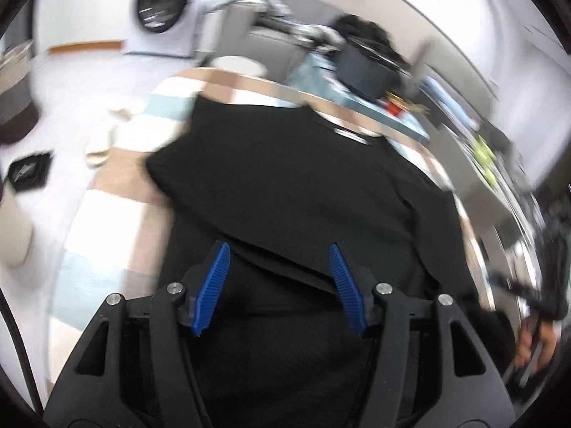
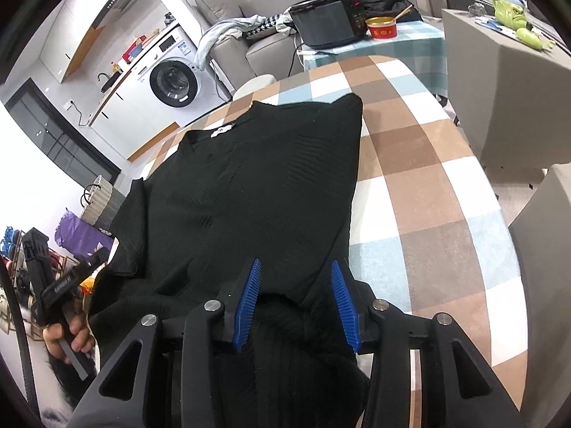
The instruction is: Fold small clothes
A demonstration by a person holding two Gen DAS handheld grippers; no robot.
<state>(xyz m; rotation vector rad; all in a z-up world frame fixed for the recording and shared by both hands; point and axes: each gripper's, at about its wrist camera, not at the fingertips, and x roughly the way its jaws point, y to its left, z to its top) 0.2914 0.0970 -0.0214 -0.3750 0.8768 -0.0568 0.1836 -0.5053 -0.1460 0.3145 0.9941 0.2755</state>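
Garment: a black knit top (image 2: 257,185) lies spread on my checked tablecloth (image 2: 421,164), neck label (image 2: 222,130) at the far end, one side already turned in to a straight edge on the right.
Sleeve: a short sleeve (image 2: 134,228) sticks out on the left side, near the table edge.
Right gripper (image 2: 294,303): my blue pads (image 2: 249,299) stand partly apart with a bunched hem of the top rising between them; I cannot tell whether they press on it.
Left gripper (image 1: 280,285): the jaws stand apart above the cloth, nothing between the pads; this view is blurred.
Left hand (image 2: 71,335): seen from the right wrist, it holds its handle at the near left corner of the top.
Beyond the table: a black cooker (image 2: 326,23) and a red bowl (image 2: 381,28) on a side table, a washing machine (image 2: 175,80) further left.
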